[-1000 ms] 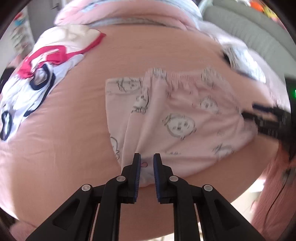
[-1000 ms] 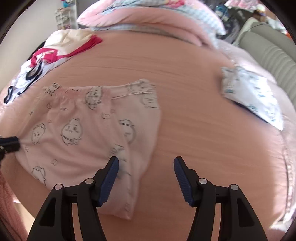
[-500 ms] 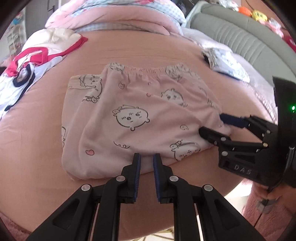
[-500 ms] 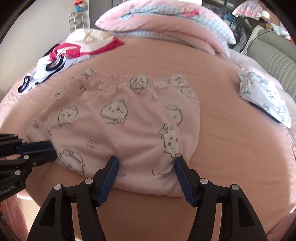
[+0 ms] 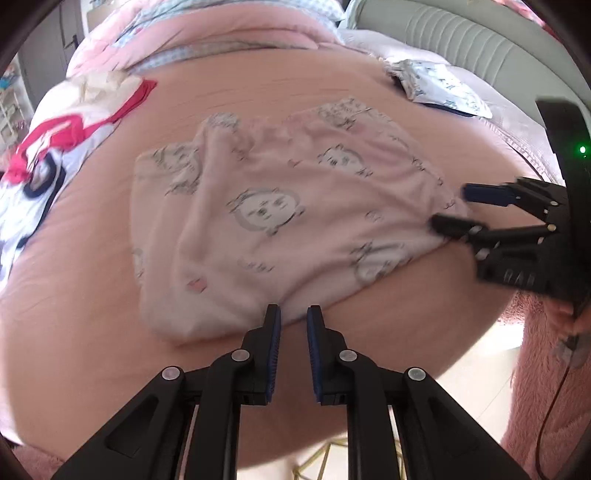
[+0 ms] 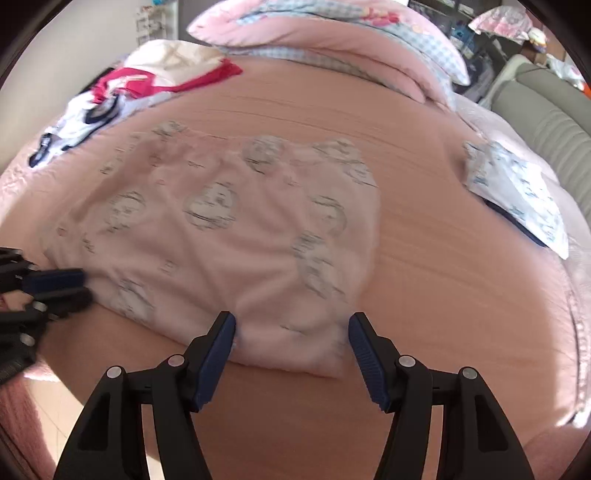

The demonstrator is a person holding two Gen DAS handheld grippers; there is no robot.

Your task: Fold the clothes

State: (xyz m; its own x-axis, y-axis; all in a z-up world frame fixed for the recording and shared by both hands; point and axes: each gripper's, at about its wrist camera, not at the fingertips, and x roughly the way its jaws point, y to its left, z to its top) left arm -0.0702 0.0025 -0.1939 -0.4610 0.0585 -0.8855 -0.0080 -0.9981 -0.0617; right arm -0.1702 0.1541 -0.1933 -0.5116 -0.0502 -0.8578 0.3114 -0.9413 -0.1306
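Note:
A pale pink pair of pants [image 5: 288, 229] printed with cartoon faces lies folded on the pink bed; it also shows in the right wrist view [image 6: 236, 236]. My left gripper [image 5: 293, 317] sits at the garment's near edge with a narrow gap between its fingers and nothing in it. My right gripper [image 6: 291, 328] is wide open, its fingers on either side of the garment's near corner. It appears in the left wrist view [image 5: 450, 208] at the garment's right corner. The left gripper appears at the left edge of the right wrist view [image 6: 70, 286].
A white, red and navy garment [image 6: 122, 88] lies at the back left of the bed. A folded white and blue printed piece [image 6: 517, 192] lies at the right. Pink pillows [image 6: 332, 33] are at the back, a grey-green headboard [image 5: 480, 48] at the right. The floor [image 5: 480, 365] lies below the bed edge.
Both grippers have pulled back slightly toward the bed's near edge. The folded garment has settled flat on the bed. The right gripper's fingers stay wide apart.

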